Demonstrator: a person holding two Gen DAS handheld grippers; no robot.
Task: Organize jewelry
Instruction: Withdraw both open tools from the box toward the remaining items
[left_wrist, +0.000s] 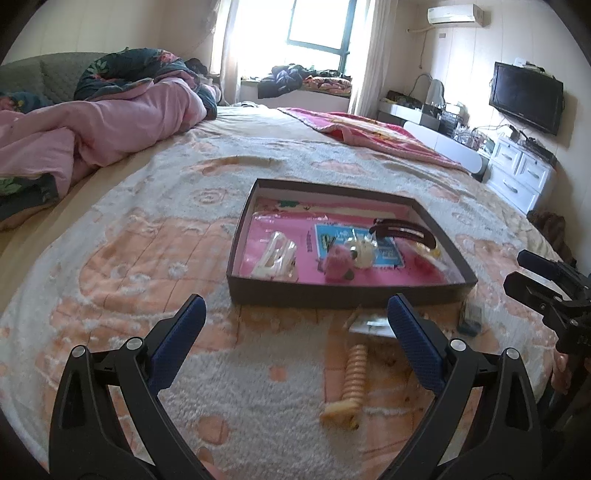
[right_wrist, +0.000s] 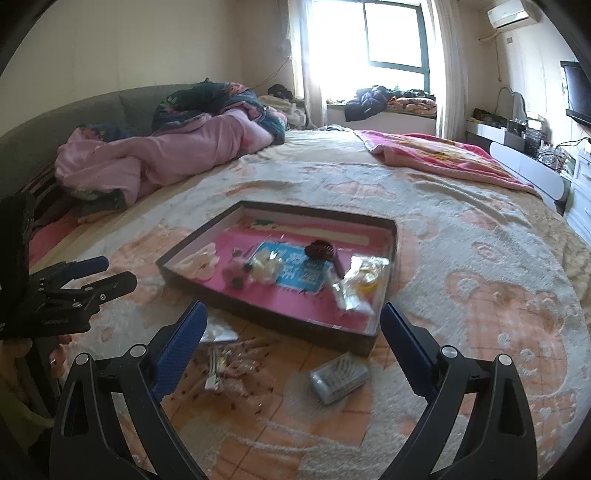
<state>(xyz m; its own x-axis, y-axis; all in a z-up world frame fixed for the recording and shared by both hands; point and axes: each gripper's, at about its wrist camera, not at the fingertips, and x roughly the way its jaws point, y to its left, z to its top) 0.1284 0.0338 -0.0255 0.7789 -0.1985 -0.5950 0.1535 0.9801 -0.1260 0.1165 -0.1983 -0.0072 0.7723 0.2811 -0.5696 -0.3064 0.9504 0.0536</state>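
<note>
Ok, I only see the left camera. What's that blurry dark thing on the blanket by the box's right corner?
Observer: A silver-grey packet, lying on the blanket just outside the near corner of the box.
Operator: Are my right tongs holding something?
Observer: No, the right tongs are open and empty.

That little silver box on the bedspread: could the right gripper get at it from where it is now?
Probably yes. The silver box lies in the open on the blanket, just ahead between the right gripper's open fingers. Nothing covers it; the tray sits beyond it.
</note>
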